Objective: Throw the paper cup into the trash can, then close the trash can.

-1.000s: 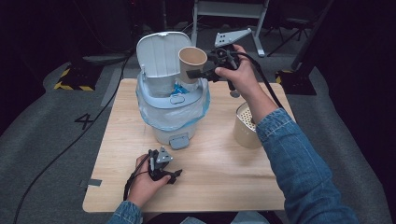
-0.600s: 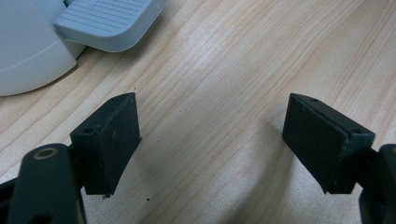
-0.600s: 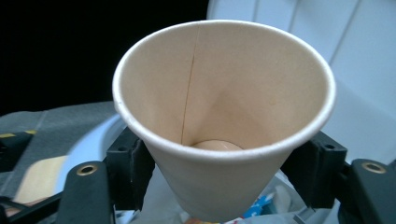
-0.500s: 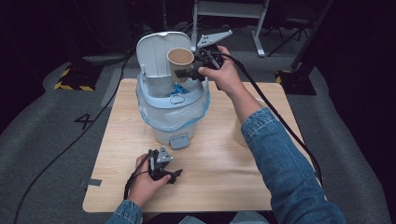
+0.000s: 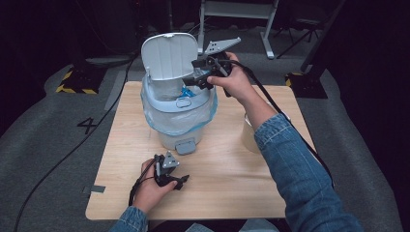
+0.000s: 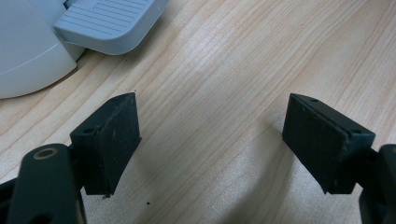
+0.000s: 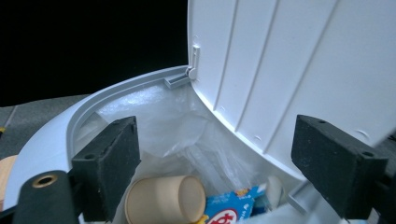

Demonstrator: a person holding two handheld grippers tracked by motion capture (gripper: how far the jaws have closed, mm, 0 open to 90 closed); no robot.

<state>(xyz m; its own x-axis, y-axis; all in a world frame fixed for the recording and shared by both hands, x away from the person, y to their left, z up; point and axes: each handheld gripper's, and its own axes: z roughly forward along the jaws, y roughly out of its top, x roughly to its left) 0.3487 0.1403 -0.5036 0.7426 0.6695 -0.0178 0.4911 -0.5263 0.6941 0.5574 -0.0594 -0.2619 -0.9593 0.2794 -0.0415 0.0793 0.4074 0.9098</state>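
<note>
On the left of the high view, the left gripper rests low on the wooden surface, held in the person's left hand, just in front of the bin's pedal. Its own view shows its fingers spread wide with bare wood between them and nothing held; the grey pedal and the bin's rounded base sit at the upper left of that view.

In the middle stands the bin, pale blue-grey, lined with a clear bag folded over its rim, its lid tipped up and open at the back.

To the right, the right gripper is held over the bin's open mouth by the right hand, the denim sleeve running back to the lower right. In its own view the fingers stand wide apart and grip nothing. Between and below them a paper cup lies on its side inside the bin, on the bag, touching a blue packet just beside it. The lid's ribbed underside rises at the right of that view.

Further right on the surface, a pale cup stands partly hidden behind the forearm.
</note>
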